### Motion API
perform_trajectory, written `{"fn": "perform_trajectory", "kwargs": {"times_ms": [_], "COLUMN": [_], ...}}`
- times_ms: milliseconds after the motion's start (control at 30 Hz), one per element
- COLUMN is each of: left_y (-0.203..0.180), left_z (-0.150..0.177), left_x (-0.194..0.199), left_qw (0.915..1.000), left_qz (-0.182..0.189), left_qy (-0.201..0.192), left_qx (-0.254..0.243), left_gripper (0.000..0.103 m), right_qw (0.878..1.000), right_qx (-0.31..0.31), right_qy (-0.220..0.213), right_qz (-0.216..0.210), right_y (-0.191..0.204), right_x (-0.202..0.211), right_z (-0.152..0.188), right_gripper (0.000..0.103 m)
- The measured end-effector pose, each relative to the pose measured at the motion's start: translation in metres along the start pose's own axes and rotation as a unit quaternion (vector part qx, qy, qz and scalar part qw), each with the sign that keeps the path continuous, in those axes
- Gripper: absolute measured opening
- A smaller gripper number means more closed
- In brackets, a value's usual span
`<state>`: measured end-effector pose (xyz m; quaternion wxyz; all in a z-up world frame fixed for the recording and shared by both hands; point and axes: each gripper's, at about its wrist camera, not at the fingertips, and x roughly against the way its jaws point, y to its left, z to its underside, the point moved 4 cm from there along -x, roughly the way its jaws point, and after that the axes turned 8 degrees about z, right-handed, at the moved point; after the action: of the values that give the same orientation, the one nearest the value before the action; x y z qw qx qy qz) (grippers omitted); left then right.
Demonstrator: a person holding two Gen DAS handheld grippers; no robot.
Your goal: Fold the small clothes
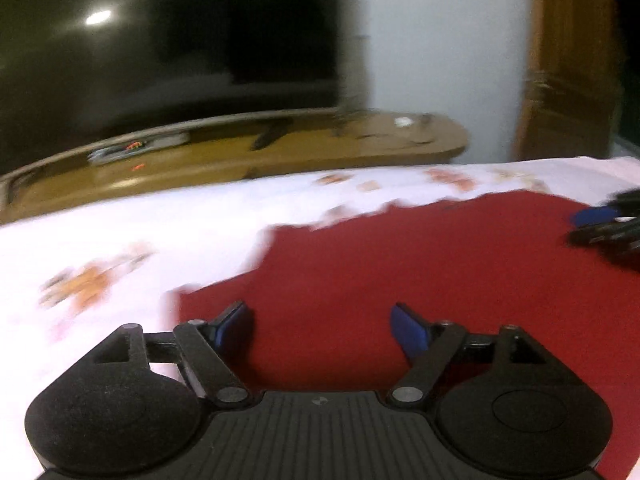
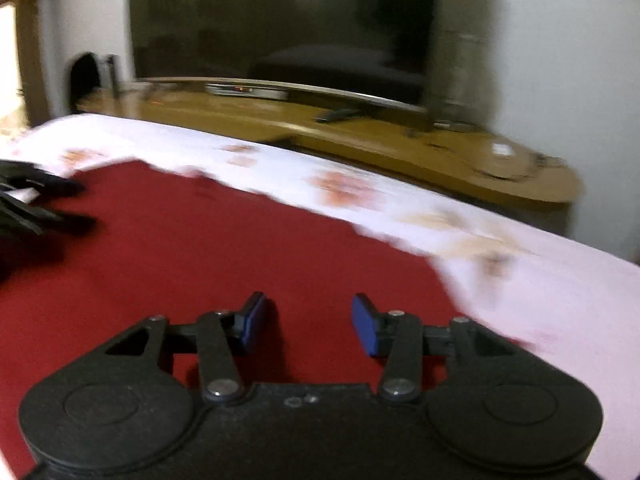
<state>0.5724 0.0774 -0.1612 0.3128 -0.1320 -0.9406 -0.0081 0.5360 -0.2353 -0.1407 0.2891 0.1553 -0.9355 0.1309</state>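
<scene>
**Inspector:** Report the tongs first.

**Operator:** On my left wrist view, the left tongs point(image 1: 324, 330) sit at lower centre with the blue pads point(image 1: 408, 332) spread wide and nothing between them. On my right wrist view, the right tongs point(image 2: 306, 322) are likewise wide apart and hold nothing. Both hang over red fabric; I cannot tell whether the pads touch it.

**Inspector:** Where is the garment?

**Operator:** The red cloth point(image 1: 420, 264) lies flat, filling the lower centre and right of the left view and the lower left of the right view point(image 2: 208, 248). Both pictures are blurred, so I cannot make out what kind of garment it is. In the left view, the right tongs appear at the right edge of the frame point(image 1: 608, 228), over the cloth; in the right view, the left tongs appear at the left edge point(image 2: 28, 204).

**Inspector:** And beyond?

**Operator:** Under the cloth is a white sheet with orange print point(image 1: 120, 248), running across mid-frame. Behind it stands a wooden TV stand point(image 2: 360, 136), carrying a dark television point(image 2: 280, 24) in the upper part of the frame. A wooden door point(image 1: 568, 60) occupies the upper right of the left view.
</scene>
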Motion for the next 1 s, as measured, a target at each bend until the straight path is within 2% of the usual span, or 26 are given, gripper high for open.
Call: {"fn": "perform_trajectory", "kwargs": {"times_ms": [33,100,167,233,300,367,400,533,633,667,700,733,900,1000], "left_y": [0.011,0.027,0.038,0.034,0.023,0.002,-0.011,-0.069,-0.093,-0.096,-0.095,-0.094,-0.072,-0.055], "left_z": [0.005,0.012,0.016,0.015,0.006,-0.007,-0.013,-0.011,0.004,0.012,0.021,0.027,0.044,0.055], "left_x": [0.006,0.009,0.006,0.009,0.023,0.045,0.049,0.039,0.032,0.030,0.027,0.028,0.057,0.070], "left_qw": [0.9999,0.9995,0.9980,0.9982,0.9986,0.9980,0.9976,0.9948,0.9924,0.9926,0.9932,0.9933,0.9943,0.9955], "left_qz": [-0.010,-0.014,-0.002,-0.016,-0.033,-0.012,0.011,0.093,0.118,0.111,0.095,0.086,0.075,0.060], "left_qy": [0.001,0.004,0.004,0.001,-0.016,-0.058,-0.065,-0.037,0.000,0.018,0.035,0.040,0.034,0.037], "left_qx": [0.004,0.029,0.063,0.058,0.037,0.021,0.022,-0.018,-0.037,-0.046,-0.057,-0.066,-0.068,-0.063], "left_gripper": [0.079,0.092,0.092,0.092,0.091,0.091,0.091,0.091,0.091,0.091,0.091,0.091,0.091,0.091], "right_qw": [1.000,1.000,0.998,0.998,0.998,0.998,0.997,0.995,0.992,0.991,0.991,0.992,0.993,0.995], "right_qx": [-0.009,-0.022,-0.058,-0.055,-0.061,-0.059,-0.050,0.004,0.053,0.064,0.072,0.083,0.076,0.064], "right_qy": [0.002,0.005,0.010,0.012,-0.004,-0.031,-0.041,-0.045,-0.032,-0.025,-0.011,0.008,0.006,0.011], "right_qz": [0.005,0.020,-0.002,0.006,0.002,-0.017,-0.033,-0.090,-0.112,-0.116,-0.112,-0.098,-0.092,-0.070], "right_y": [-0.014,-0.040,-0.051,-0.043,-0.030,-0.016,-0.002,0.056,0.099,0.108,0.112,0.113,0.077,0.046], "right_x": [0.002,0.009,0.012,0.013,0.024,0.049,0.059,0.068,0.064,0.061,0.055,0.048,0.055,0.065], "right_z": [0.006,0.020,0.025,0.019,0.009,0.002,-0.001,-0.005,-0.001,0.001,0.004,0.009,0.029,0.043], "right_gripper": [0.043,0.043,0.043,0.044,0.044,0.046,0.046,0.046,0.049,0.052,0.059,0.060,0.058,0.058]}}
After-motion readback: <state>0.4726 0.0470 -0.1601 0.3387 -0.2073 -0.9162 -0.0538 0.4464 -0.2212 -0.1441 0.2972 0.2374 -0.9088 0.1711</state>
